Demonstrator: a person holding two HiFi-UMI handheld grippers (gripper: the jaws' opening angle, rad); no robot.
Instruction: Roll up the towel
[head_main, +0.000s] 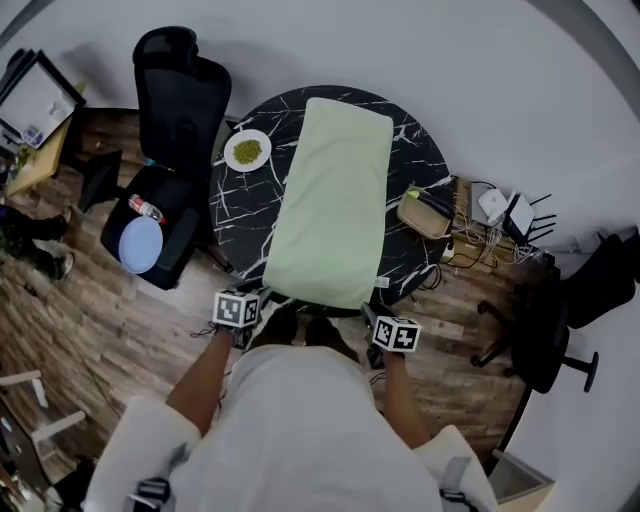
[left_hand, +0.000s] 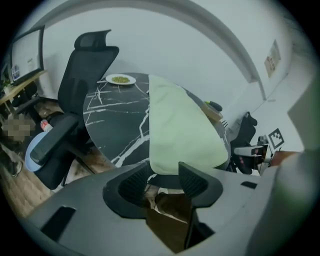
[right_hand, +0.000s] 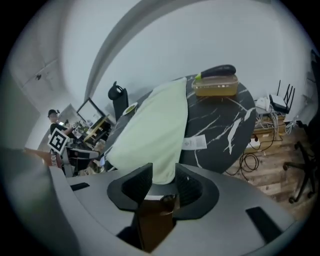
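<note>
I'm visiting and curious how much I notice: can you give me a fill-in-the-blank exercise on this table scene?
The rectangular cloth towel spread flat on the round black marble-patterned table is pale ___.
The small round plate of green food is ___ in colour.
The left gripper and right gripper both have ___ jaws, gripping nothing.
Missing words: green; white; open.

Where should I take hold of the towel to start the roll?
Its near short edge, left gripper and right gripper on a corner each, from the person's side. The towel lies flat lengthwise on the table and that edge reaches the rim, likely leaving room underneath.
</note>
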